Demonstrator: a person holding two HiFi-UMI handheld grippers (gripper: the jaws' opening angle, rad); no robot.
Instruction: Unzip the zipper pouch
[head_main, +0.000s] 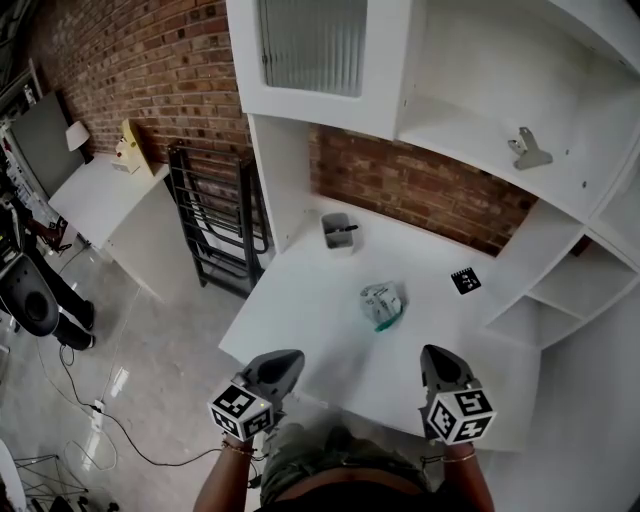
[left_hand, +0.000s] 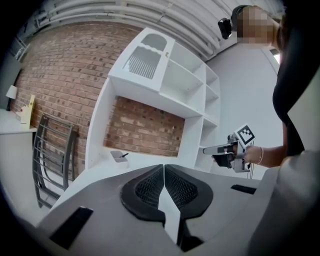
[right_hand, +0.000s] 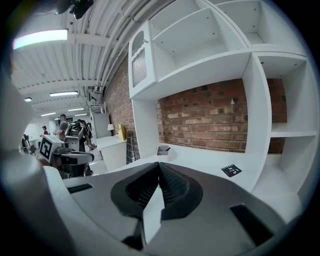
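Both grippers hang low at the near edge of the desk. The left gripper has its jaws pressed together with nothing between them, and its own view shows the same. The right gripper is likewise closed and empty.

Well ahead of both, near the middle of the desk, lies the zipper pouch. It is a small, pale, crumpled thing with a teal edge. From here I cannot tell whether its zipper is run open or closed, so this could be grippers about to go in to a closed pouch, or grippers drawn back from an opened one.

The pouch looks soft and light on a smooth top, so I judge it would slide under a one-sided tug. Zipper work would go best with one gripper pinning the fabric and the other pulling straight along the zipper line.

What the pouch holds cannot be seen. At the back of the desk, a grey tray holds a dark slender thing, perhaps a pen. A metal clip lies on the shelf above.
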